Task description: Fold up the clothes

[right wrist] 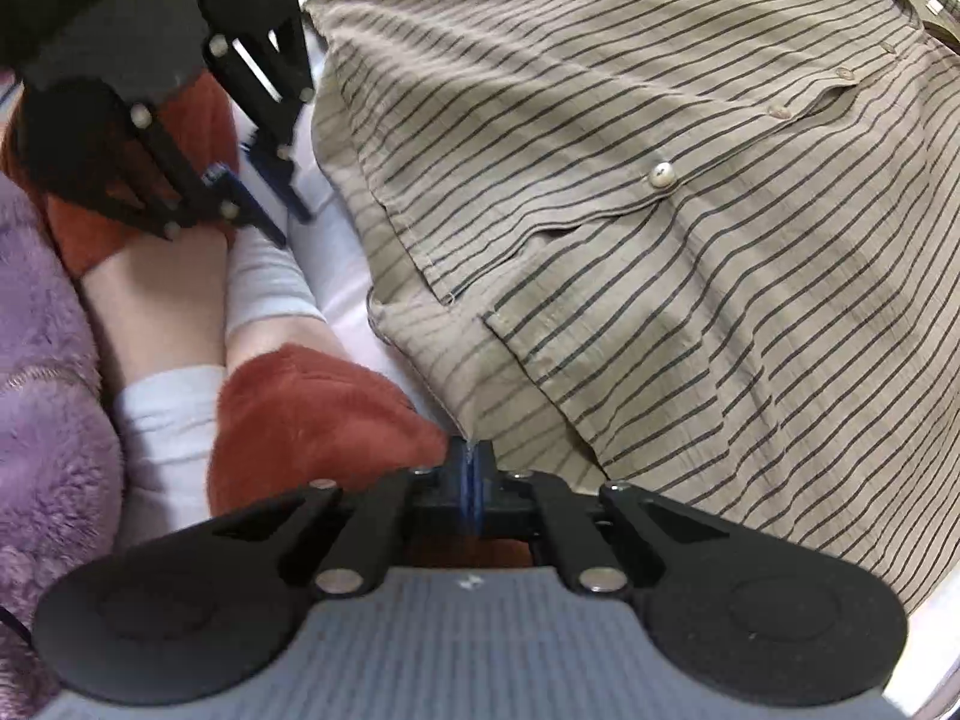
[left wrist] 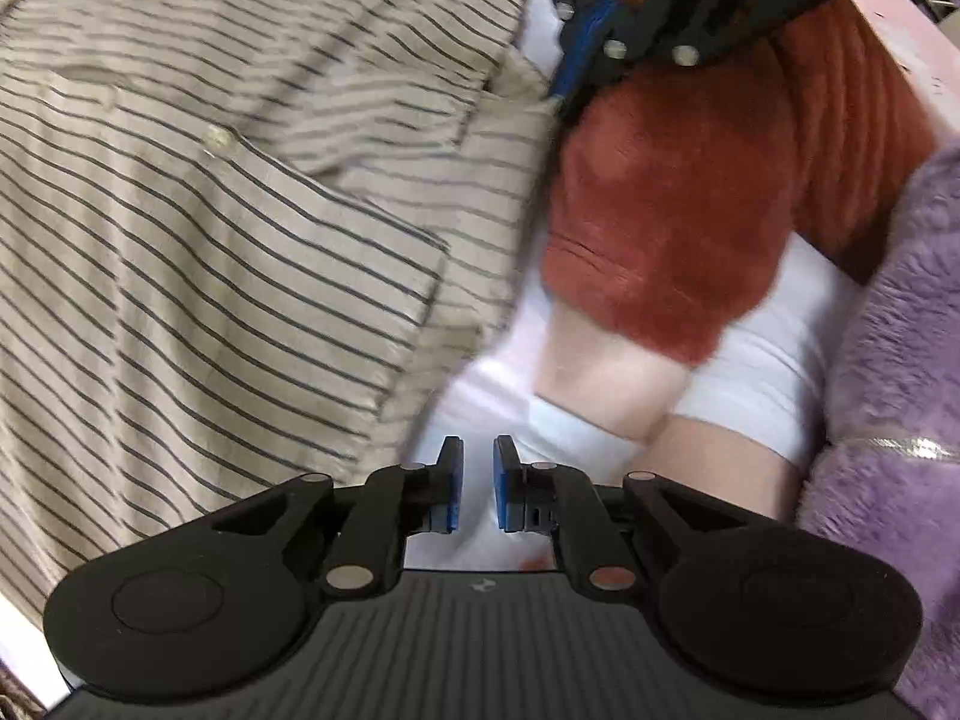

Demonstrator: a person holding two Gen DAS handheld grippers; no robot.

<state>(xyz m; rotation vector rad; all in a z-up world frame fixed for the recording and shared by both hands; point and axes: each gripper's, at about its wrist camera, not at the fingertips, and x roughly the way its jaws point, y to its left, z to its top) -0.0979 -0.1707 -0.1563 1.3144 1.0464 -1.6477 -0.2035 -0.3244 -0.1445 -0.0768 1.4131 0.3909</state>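
Through the left wrist camera, the striped shirt [left wrist: 210, 240] fills the left half. It lies spread on a white surface [left wrist: 480, 387], beige with thin dark lines, with a pale button [left wrist: 217, 137] on its front band. Its edge runs down towards the middle of the picture.

At the bottom centre is our left hand-held gripper [left wrist: 477, 480], pointing steeply down. Its blue pads stand a little apart with nothing between them, just right of the shirt's edge and over the white surface.

At the top centre, our right hand-held gripper [left wrist: 564, 90] comes in from above, its blue tip meeting the shirt's edge. Right of that lies rust-red fleece [left wrist: 672, 210], with bare skin [left wrist: 600, 378] and white cloth [left wrist: 750, 372] showing below it. Purple fleece [left wrist: 900, 360] fills the far right.

Through the right wrist camera the order is reversed. The purple fleece is at the far left, followed by the red fleece, the skin and the white cloth. The left hand-held gripper hangs at the upper left, just beside the shirt's hem, its fingers apart.

At the bottom centre the right hand-held gripper's pads are pressed together right at the shirt's lower edge, and a sliver of pale cloth seems pinched at their tips. The shirt covers everything to the right, slightly rumpled.
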